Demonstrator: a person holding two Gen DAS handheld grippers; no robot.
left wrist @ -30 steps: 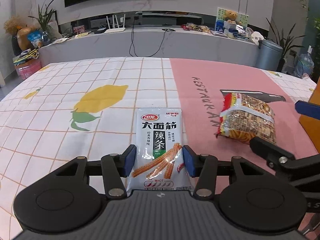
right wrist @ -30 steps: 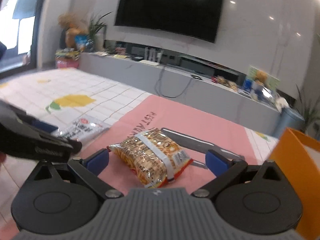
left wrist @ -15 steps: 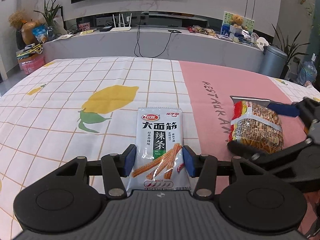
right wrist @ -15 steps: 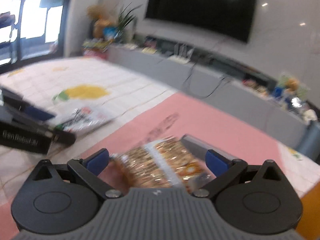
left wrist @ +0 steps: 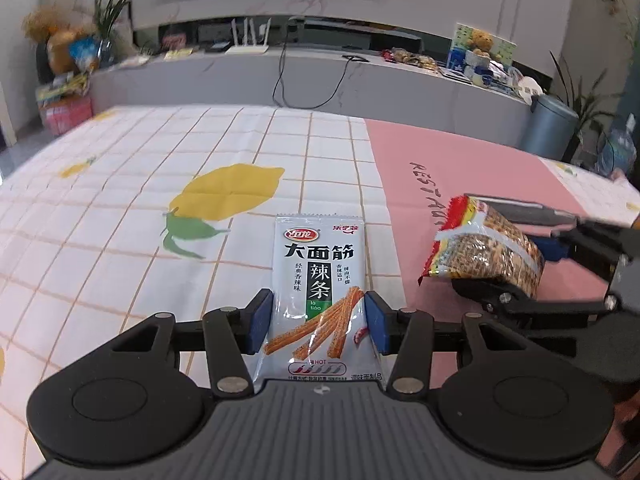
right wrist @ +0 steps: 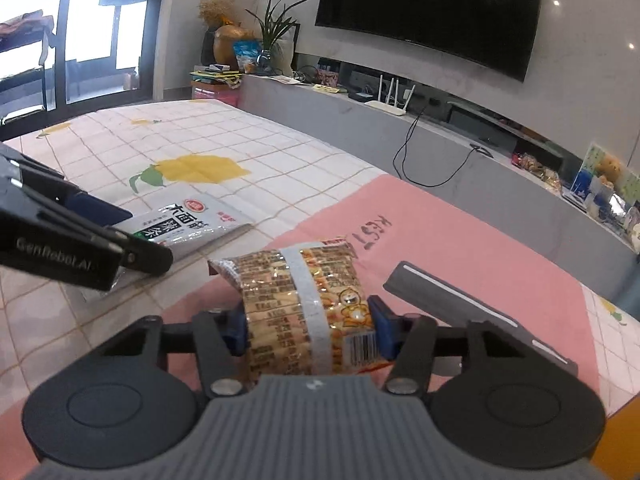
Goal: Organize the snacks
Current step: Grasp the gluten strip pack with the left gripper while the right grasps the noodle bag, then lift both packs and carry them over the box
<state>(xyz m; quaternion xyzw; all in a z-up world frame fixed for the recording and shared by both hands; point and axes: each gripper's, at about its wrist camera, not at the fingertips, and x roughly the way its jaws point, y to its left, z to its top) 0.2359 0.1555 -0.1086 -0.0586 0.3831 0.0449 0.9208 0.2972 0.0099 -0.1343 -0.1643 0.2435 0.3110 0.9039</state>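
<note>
A white spicy-strip packet (left wrist: 320,264) sticks out forward between the blue pads of my left gripper (left wrist: 319,320), which is shut on its lower sides. From the right wrist view the packet (right wrist: 188,220) reaches out over the checked cloth with a shadow under it. On the pink part of the cloth lies a clear, red-ended snack bag (left wrist: 480,248). My right gripper (right wrist: 308,328) has this snack bag (right wrist: 296,292) between its jaws, which are closing, and both pads press on its sides.
The table wears a checked lemon-print cloth (left wrist: 120,280) with a pink panel (right wrist: 460,232) bearing a printed grey knife shape (right wrist: 460,300). An orange container edge (right wrist: 624,440) shows at the near right. A grey TV bench (left wrist: 360,88) runs behind the table.
My right gripper moved in around the snack bag and its wide-open jaws closed onto the bag's sides. The left gripper kept its hold on the white packet and barely shifted.
</note>
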